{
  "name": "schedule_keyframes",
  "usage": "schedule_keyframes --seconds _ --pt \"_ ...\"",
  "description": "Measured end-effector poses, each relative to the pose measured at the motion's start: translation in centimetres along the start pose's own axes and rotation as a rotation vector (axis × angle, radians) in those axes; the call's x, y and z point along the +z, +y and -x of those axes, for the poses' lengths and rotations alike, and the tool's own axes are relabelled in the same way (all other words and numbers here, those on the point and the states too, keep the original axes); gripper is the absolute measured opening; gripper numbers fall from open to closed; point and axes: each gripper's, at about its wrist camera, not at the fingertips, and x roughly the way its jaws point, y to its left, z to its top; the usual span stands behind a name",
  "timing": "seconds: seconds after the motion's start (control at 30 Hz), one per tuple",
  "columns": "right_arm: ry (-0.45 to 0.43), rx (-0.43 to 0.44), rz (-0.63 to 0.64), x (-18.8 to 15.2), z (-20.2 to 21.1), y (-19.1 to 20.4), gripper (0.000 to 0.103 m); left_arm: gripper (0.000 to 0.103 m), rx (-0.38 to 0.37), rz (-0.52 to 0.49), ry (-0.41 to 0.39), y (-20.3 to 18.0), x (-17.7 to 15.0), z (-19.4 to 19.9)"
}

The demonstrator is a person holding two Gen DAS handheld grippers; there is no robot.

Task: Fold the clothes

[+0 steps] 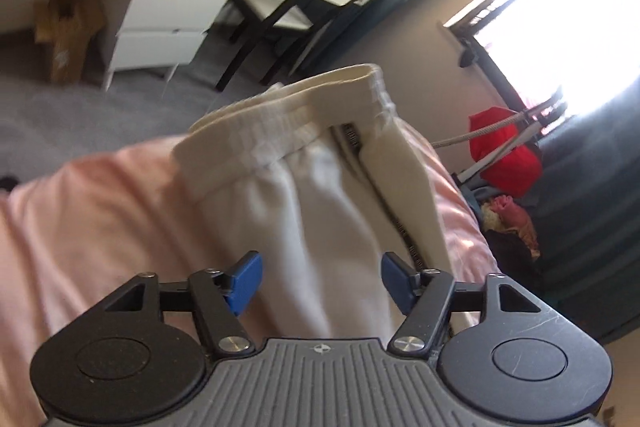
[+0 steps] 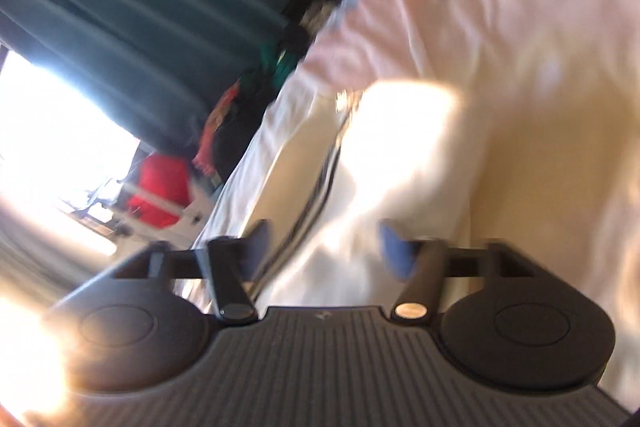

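both the left hand-held gripper (image 1: 318, 277) and the right hand-held gripper (image 2: 324, 247) hover wide open, gripping nothing, over cream sweatpants (image 1: 316, 187) on the pink bed (image 1: 100, 207).

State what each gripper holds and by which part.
Nothing: the left gripper and right gripper both stand open over the cream shorts.

**Count of things in view**

One cream garment (image 1: 320, 195) on one pink bed (image 1: 100, 219). Two claws: left claw (image 1: 321, 281), right claw (image 2: 322, 247). One white dresser (image 1: 168, 11), one cardboard box (image 1: 66, 27), one red bag (image 1: 504, 155).
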Motion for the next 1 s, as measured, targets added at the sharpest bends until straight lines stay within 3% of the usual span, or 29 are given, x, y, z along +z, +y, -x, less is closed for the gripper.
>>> schedule_keyframes --seconds 0.2,0.3,0.37,0.43,0.47,0.5,0.57,0.6,0.67,0.77,1.0 --pt "0.067 -0.022 -0.12 -0.9 -0.2 -1.9 0.084 0.072 -0.037 0.112 0.055 1.8 -1.7 -1.9" --pt "0.054 -0.009 -0.131 -1.1 -1.4 -2.7 0.082 0.072 -0.01 0.064 0.012 1.1 -1.9 -4.3" --pt "0.027 -0.006 -0.105 -1.1 -2.5 -3.0 0.075 0.071 0.005 0.059 -0.031 0.5 -1.8 -5.6" --pt "-0.015 -0.003 -0.094 -0.9 -3.6 -3.3 0.064 0.067 0.04 0.067 -0.077 -0.2 -1.5 -6.5" --pt "-0.037 -0.002 -0.095 -0.7 -4.2 -3.5 0.058 0.057 0.067 0.075 -0.096 -0.7 -1.3 -6.8" --pt "-0.055 0.0 -0.096 -0.5 -4.5 -3.7 0.054 0.039 0.106 0.071 -0.093 -1.2 -0.9 -7.2" --pt "-0.066 0.013 -0.101 -0.3 -4.1 -3.3 0.036 0.027 0.153 0.083 -0.087 -1.9 -0.2 -7.5" --pt "-0.072 0.02 -0.103 -0.2 -3.8 -3.2 0.033 0.021 0.153 0.087 -0.087 -2.3 0.1 -7.2" --pt "-0.083 0.033 -0.108 0.0 -3.4 -2.8 0.022 0.015 0.152 0.094 -0.088 -2.9 0.8 -6.5" --pt "-0.1 0.053 -0.115 0.3 -2.7 -2.4 0.016 0.011 0.128 0.137 -0.095 -3.2 1.4 -4.6" --pt "-0.137 0.097 -0.131 1.0 -0.9 -1.3 0.014 0.009 0.073 0.114 -0.121 -2.7 1.8 1.9"
